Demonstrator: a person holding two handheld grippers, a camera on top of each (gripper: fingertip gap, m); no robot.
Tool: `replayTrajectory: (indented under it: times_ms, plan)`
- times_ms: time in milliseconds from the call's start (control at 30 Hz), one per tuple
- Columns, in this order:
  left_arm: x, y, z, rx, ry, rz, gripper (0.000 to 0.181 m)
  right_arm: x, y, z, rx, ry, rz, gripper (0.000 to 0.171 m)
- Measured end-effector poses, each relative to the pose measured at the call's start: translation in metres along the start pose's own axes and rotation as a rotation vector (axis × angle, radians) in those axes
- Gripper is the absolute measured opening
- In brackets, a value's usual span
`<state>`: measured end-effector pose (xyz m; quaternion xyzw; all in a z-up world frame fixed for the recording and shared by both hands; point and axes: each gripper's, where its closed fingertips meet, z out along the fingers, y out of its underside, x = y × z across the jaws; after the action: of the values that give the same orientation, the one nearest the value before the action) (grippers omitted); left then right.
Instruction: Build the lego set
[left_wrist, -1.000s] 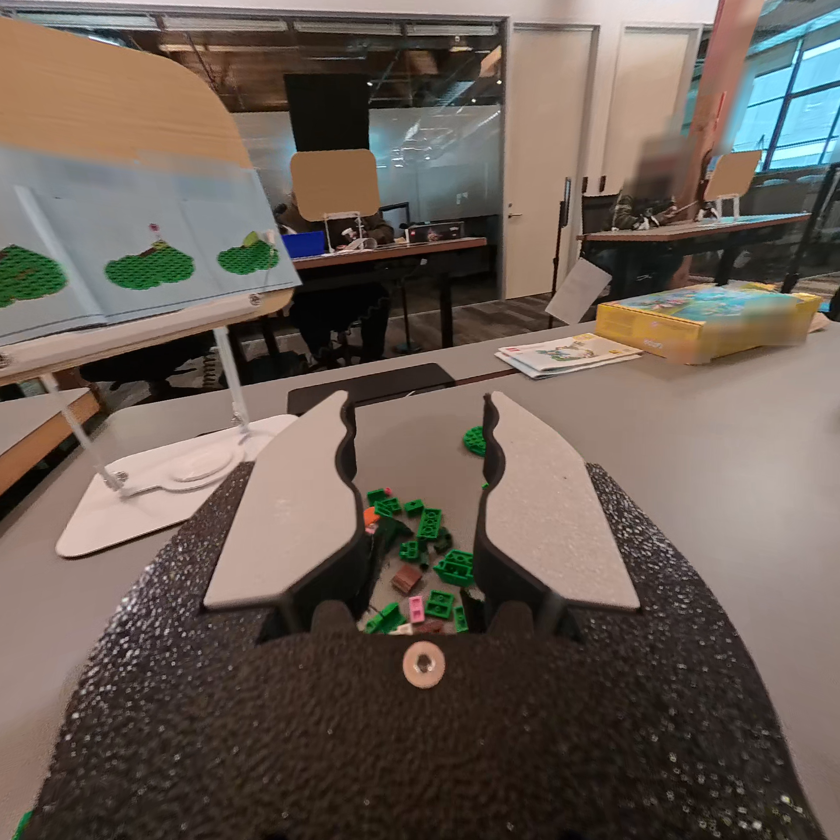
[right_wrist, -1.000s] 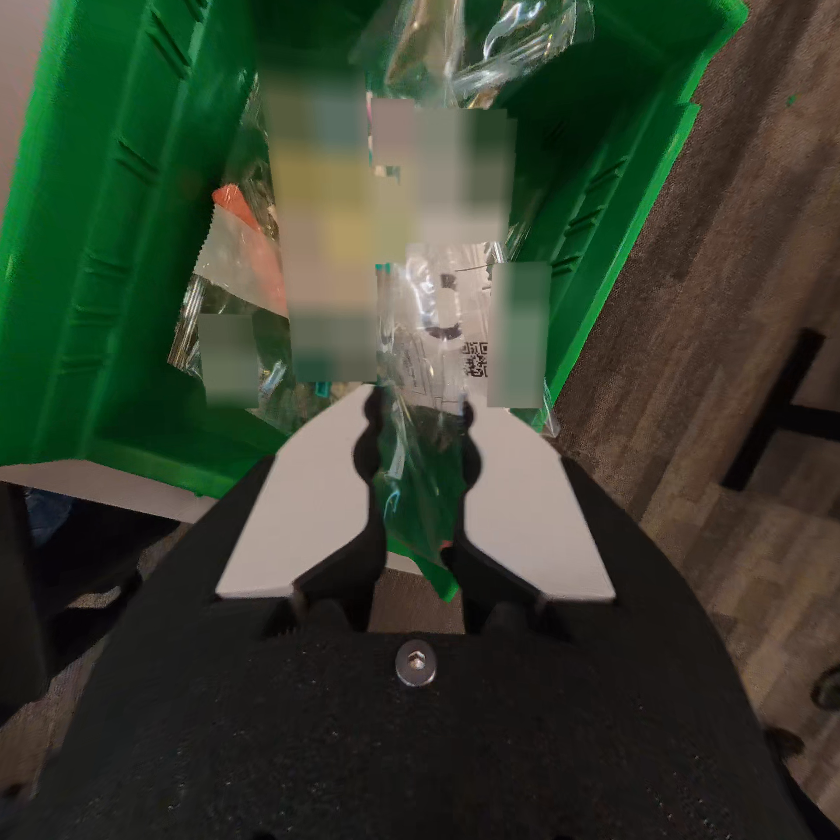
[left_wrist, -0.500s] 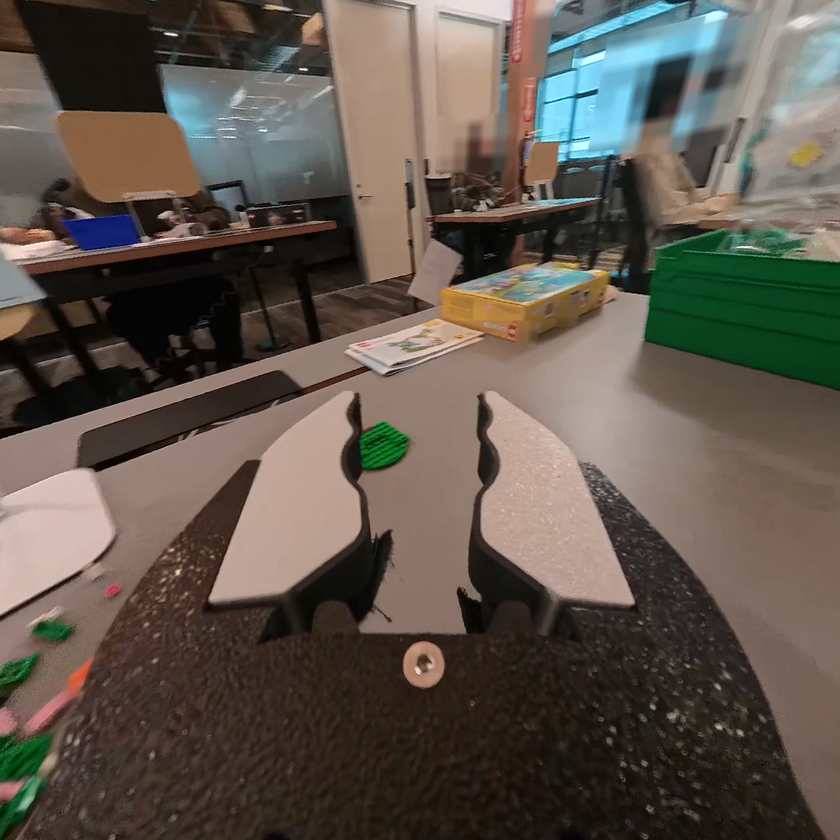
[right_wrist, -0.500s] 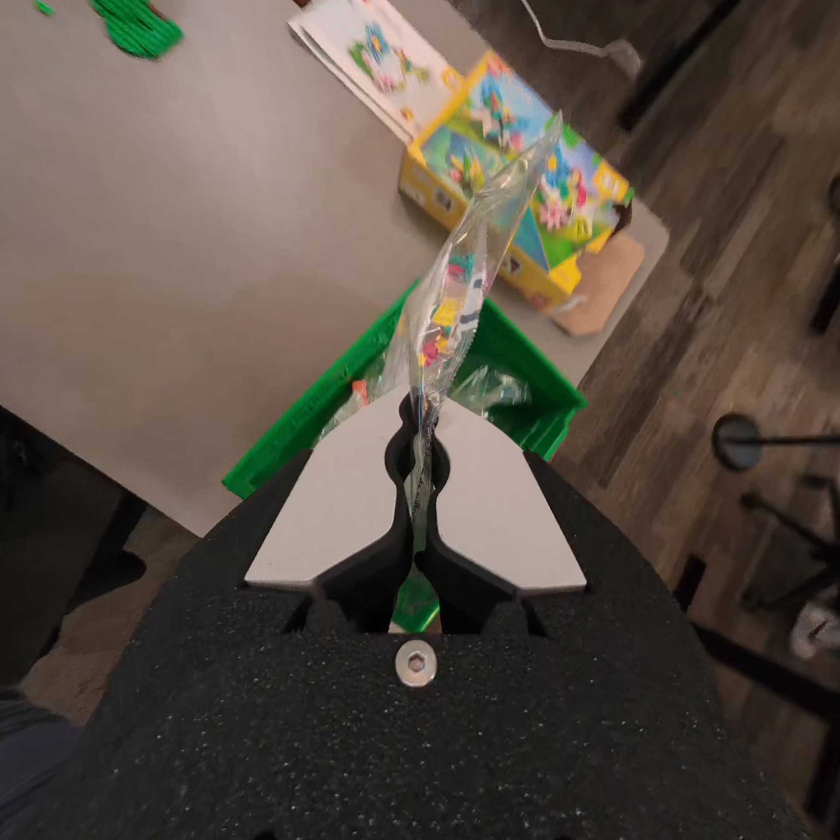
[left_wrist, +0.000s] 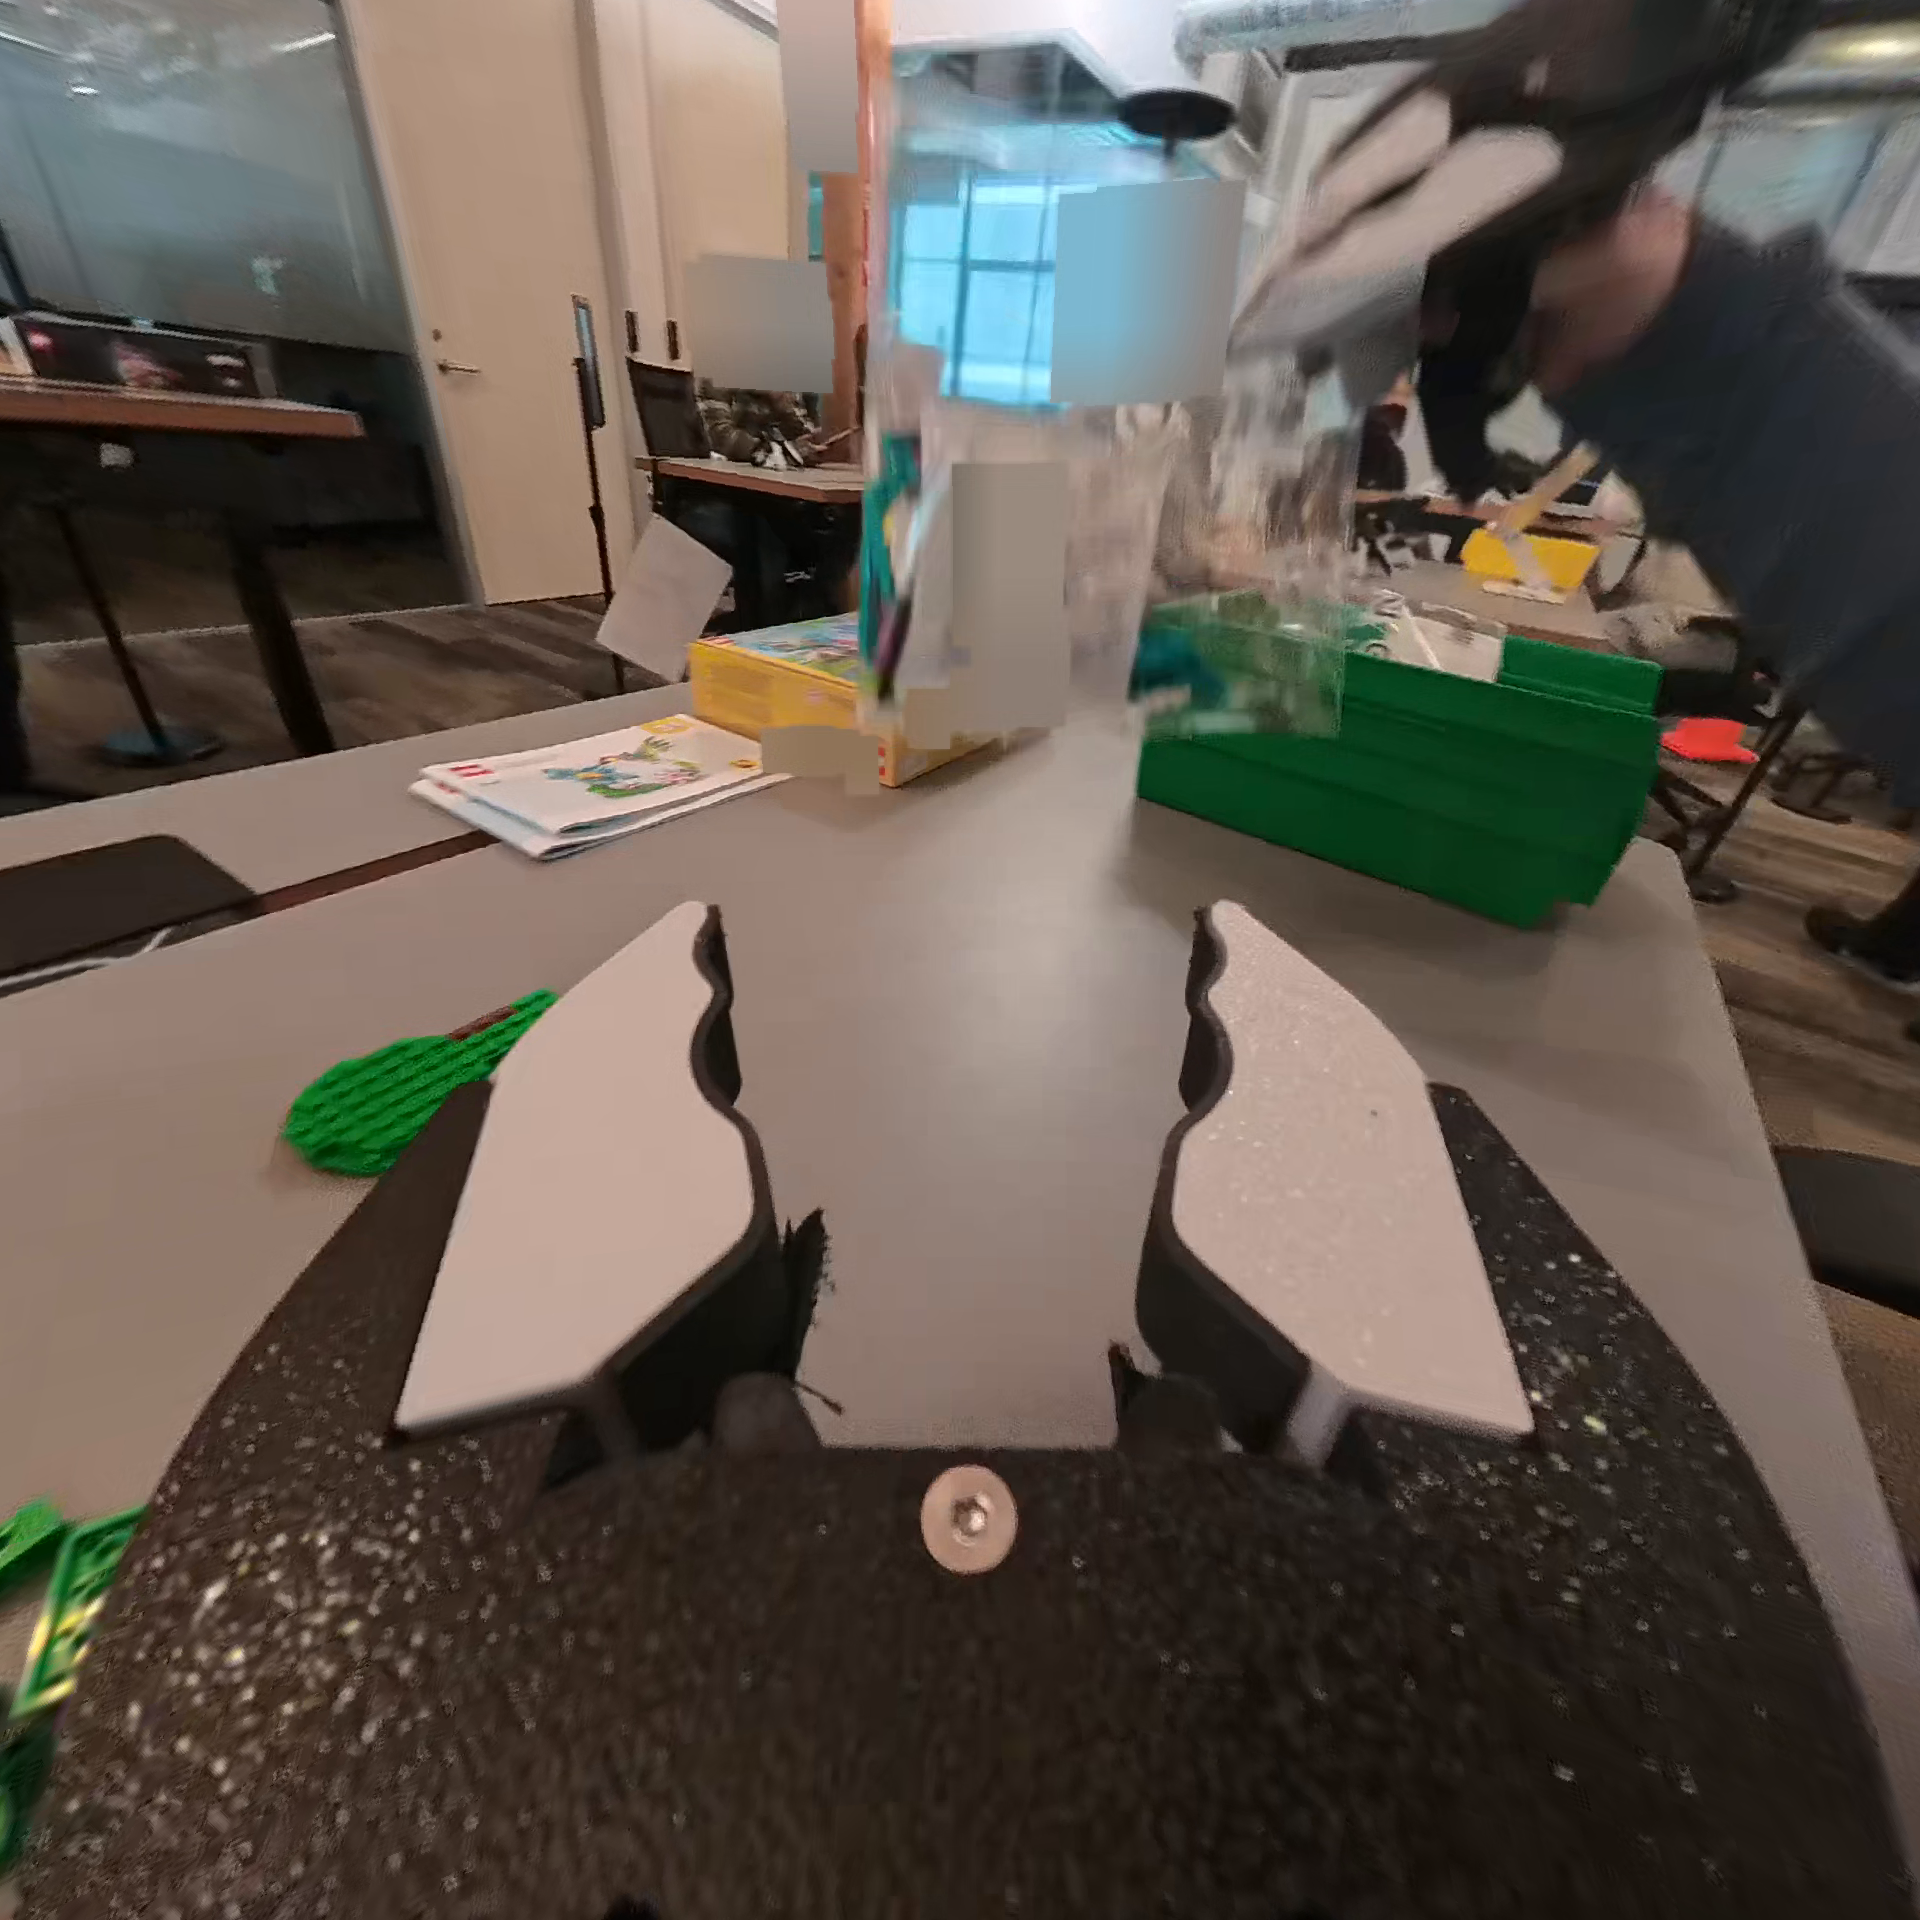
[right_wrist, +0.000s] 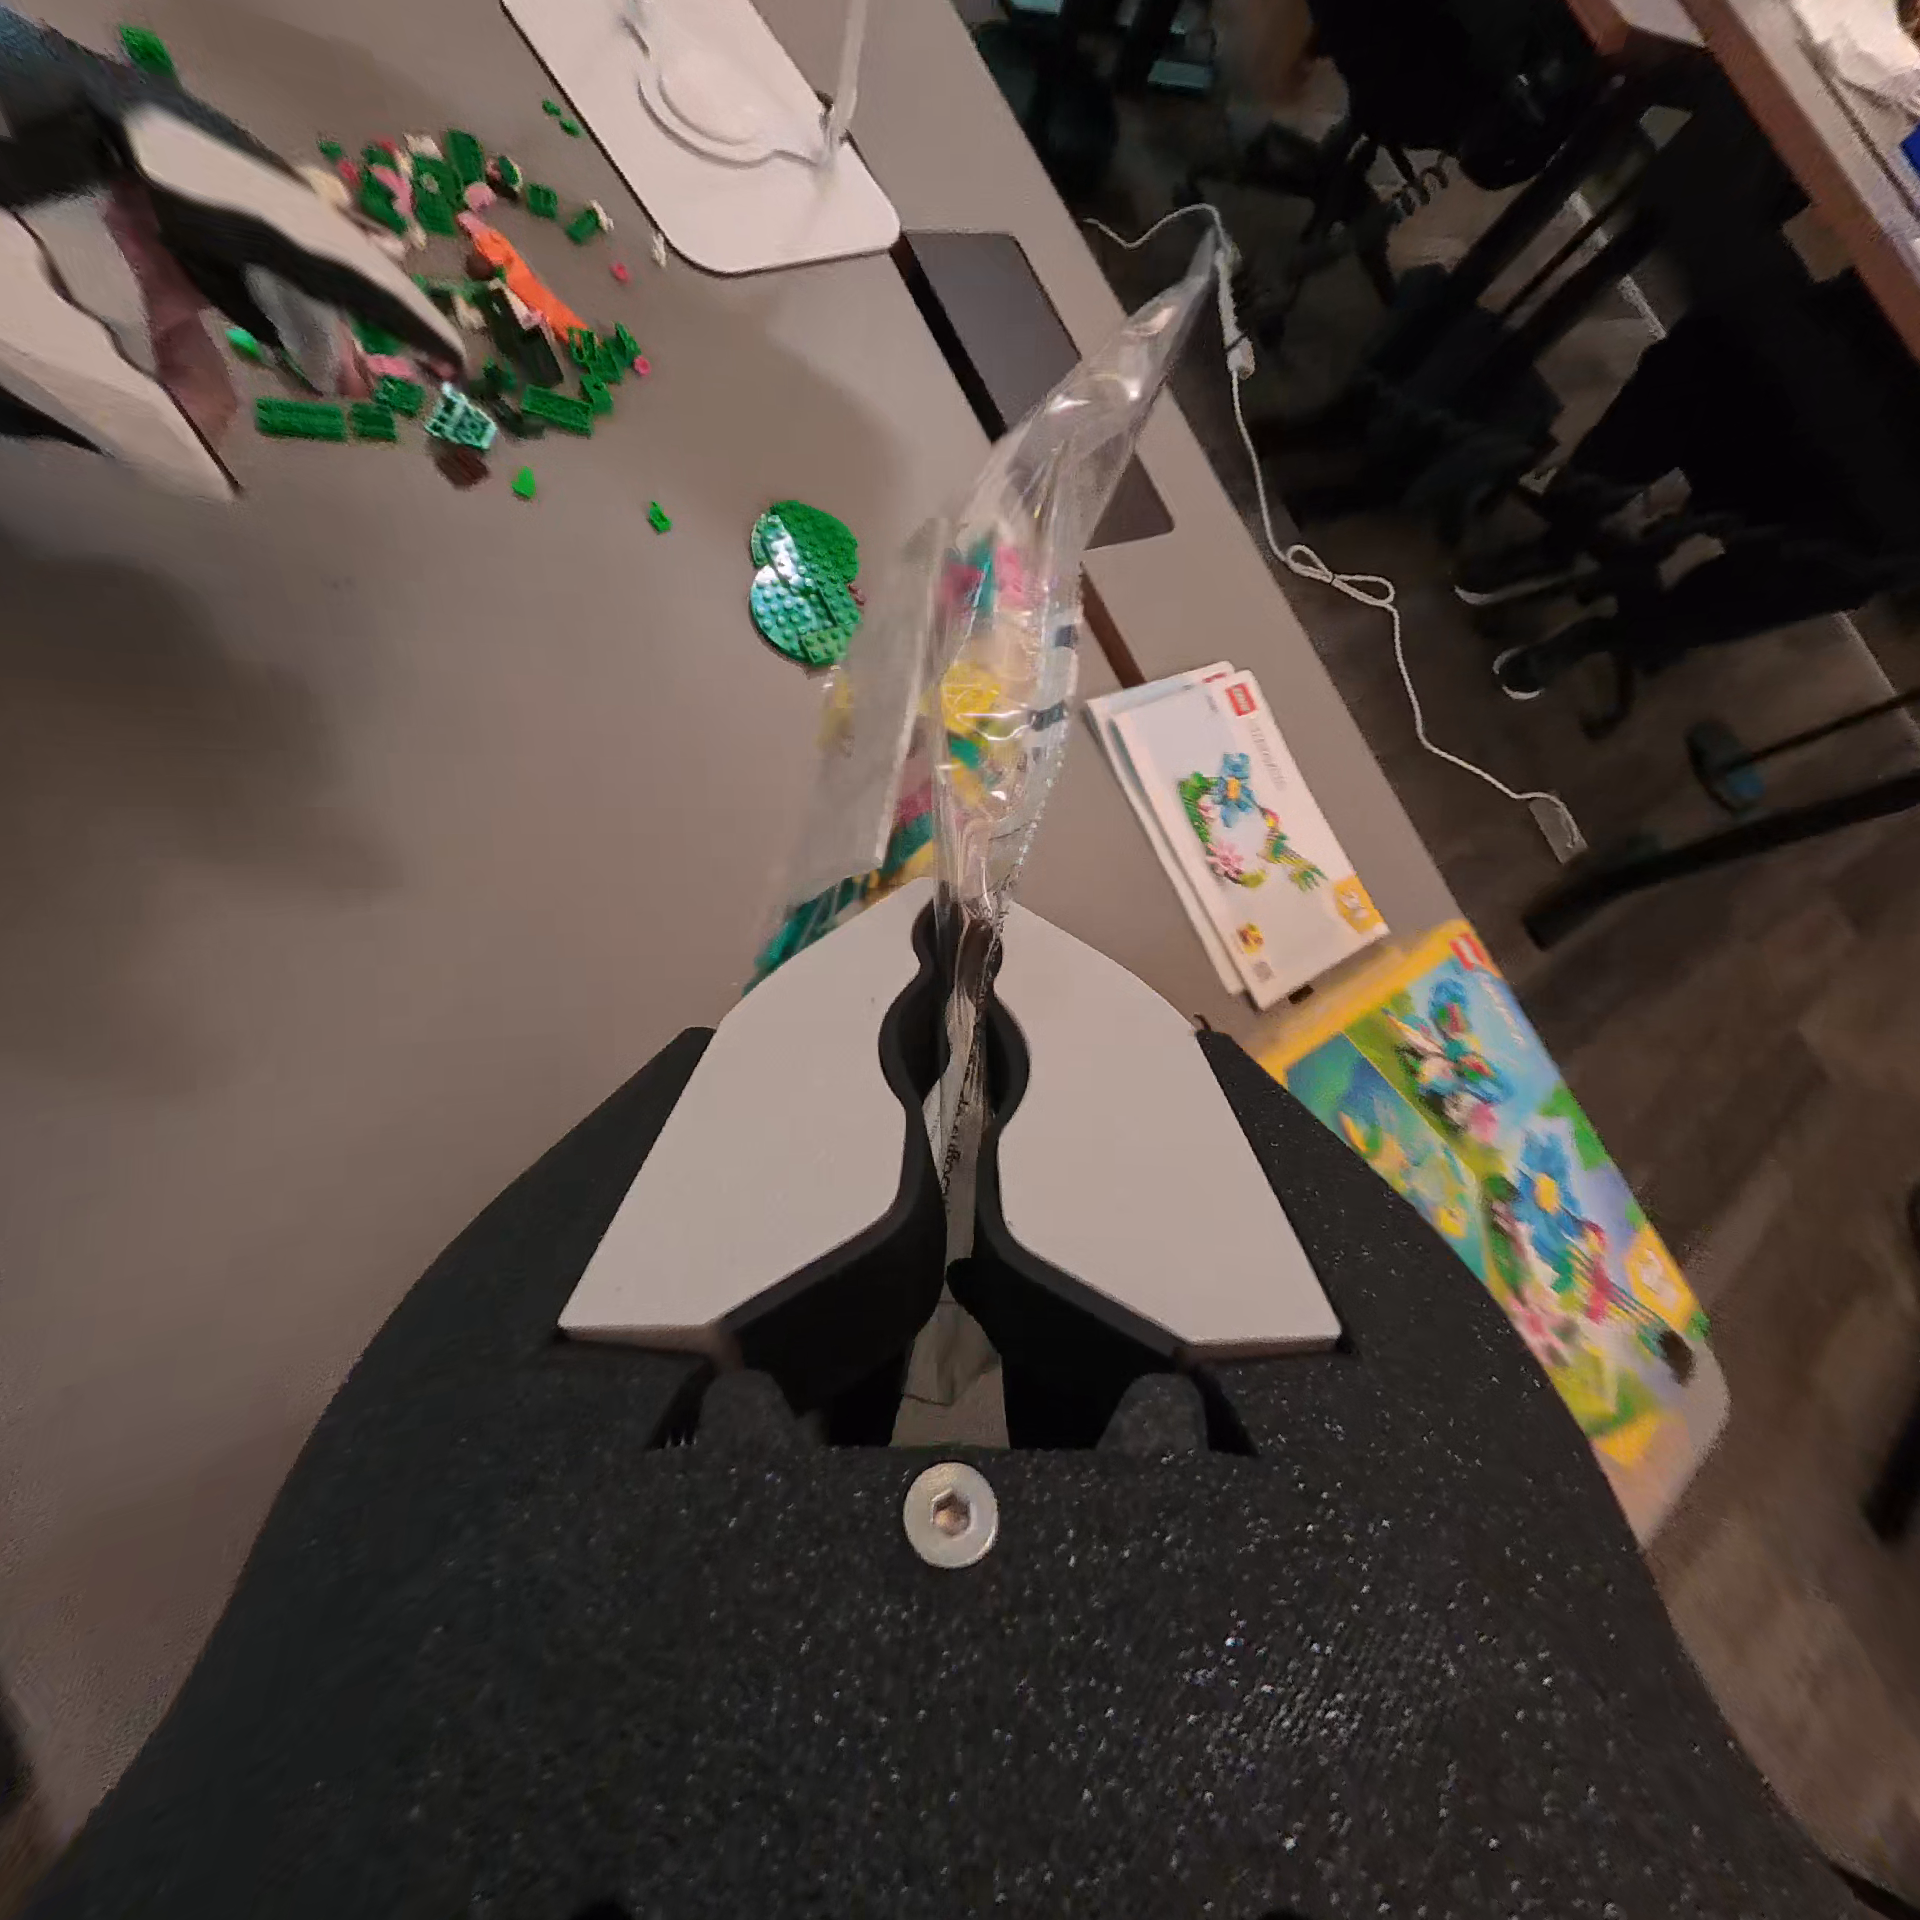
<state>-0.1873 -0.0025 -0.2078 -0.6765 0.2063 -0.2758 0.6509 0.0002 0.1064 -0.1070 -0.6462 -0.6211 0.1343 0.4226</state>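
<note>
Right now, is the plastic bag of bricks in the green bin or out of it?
Out. The right gripper holds the plastic bag in the air above the grey table.

I count two grippers (right_wrist: 961, 925) (left_wrist: 956, 997), one bag (right_wrist: 1023, 634), one green plate (right_wrist: 805, 582), one box (right_wrist: 1496, 1153), two booklets (right_wrist: 1236, 821), one green bin (left_wrist: 1434, 769) and one loose brick pile (right_wrist: 468, 312), too blurred to count.

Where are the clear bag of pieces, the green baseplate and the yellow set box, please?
clear bag of pieces (right_wrist: 997, 665), right wrist view, its middle.
green baseplate (right_wrist: 805, 592), right wrist view, studded top.
yellow set box (right_wrist: 1496, 1153), right wrist view, printed lid.
</note>
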Motion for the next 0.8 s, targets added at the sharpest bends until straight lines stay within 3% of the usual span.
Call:
replayTrajectory:
  times_ms: [167,267,367,600,700,800]
  plan:
    - [-0.029,0.007,-0.018,-0.007,-0.092,0.025,0.083,-0.045,0.026,0.088,-0.021,0.166,-0.235,0.0]
    - [-0.038,0.01,-0.025,-0.005,-0.109,0.037,0.081,-0.083,0.027,0.109,0.007,0.32,-0.595,0.0]
    - [-0.041,0.021,-0.026,-0.054,-0.091,0.034,0.081,-0.134,0.04,0.127,0.032,0.286,-0.799,0.0]
    - [-0.023,0.044,-0.02,-0.187,0.021,0.037,0.08,-0.197,0.07,0.139,0.082,0.061,-0.853,0.001]
    - [-0.018,0.052,-0.018,-0.221,0.057,0.012,0.078,-0.212,0.077,0.135,0.083,-0.105,-0.741,0.03]
    - [-0.016,0.055,-0.018,-0.228,0.085,-0.035,0.074,-0.208,0.066,0.116,0.156,-0.262,-0.461,0.043]
